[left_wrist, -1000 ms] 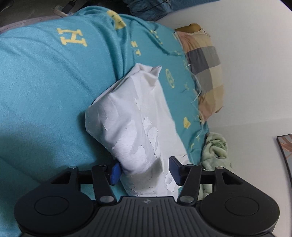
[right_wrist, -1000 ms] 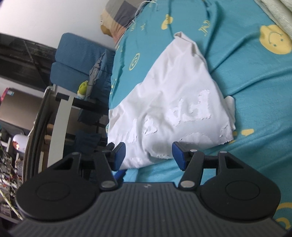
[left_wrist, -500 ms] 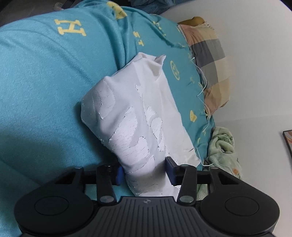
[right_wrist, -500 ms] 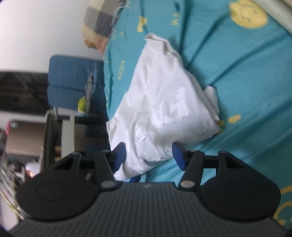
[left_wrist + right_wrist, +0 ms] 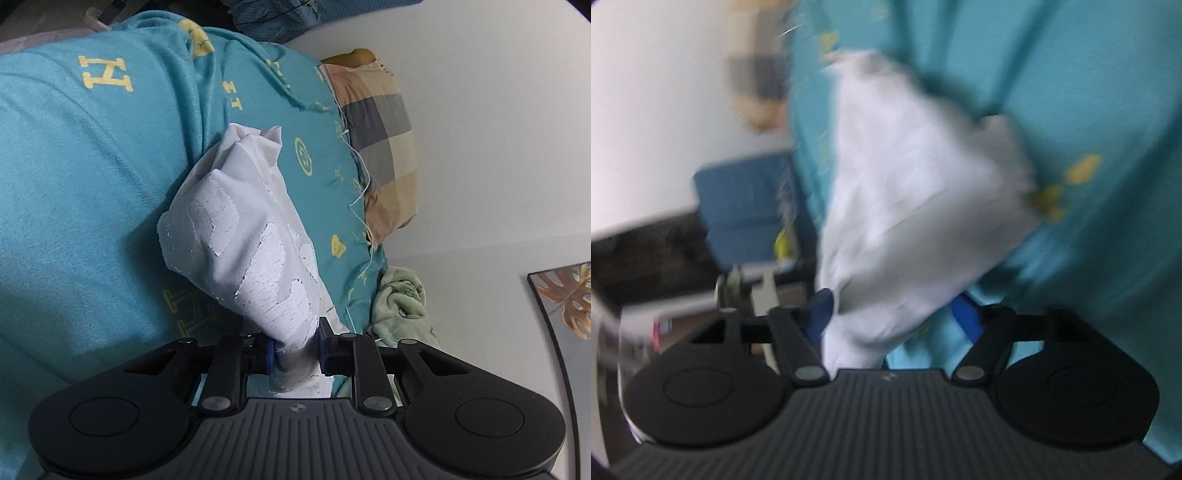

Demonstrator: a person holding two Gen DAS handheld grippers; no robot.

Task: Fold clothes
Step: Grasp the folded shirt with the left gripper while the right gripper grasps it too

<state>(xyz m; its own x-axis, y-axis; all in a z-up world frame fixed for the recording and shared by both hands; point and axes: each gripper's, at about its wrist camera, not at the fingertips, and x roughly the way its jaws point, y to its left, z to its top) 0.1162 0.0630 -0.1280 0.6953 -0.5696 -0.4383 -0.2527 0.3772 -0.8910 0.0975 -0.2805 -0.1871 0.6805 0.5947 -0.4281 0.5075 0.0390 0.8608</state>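
A white garment (image 5: 251,236) with raised white lettering lies bunched on a teal bedsheet (image 5: 92,192) with yellow prints. My left gripper (image 5: 295,350) is shut on the garment's near end, the cloth pinched between its blue pads. In the right wrist view, which is motion-blurred, the same white garment (image 5: 916,184) lies in front of my right gripper (image 5: 894,317). Its jaws stand wide apart with the cloth's edge between them, against the left pad (image 5: 820,310).
A checked pillow (image 5: 384,147) lies at the bed's head by a white wall (image 5: 498,110). A pale green cloth (image 5: 402,302) sits at the bed's edge. A blue chair (image 5: 746,206) and a white frame (image 5: 768,295) stand beside the bed.
My left gripper has closed on the garment's near end and gathered the cloth. The right gripper has swung quickly, blurring its view, and stays open with the cloth between its jaws.
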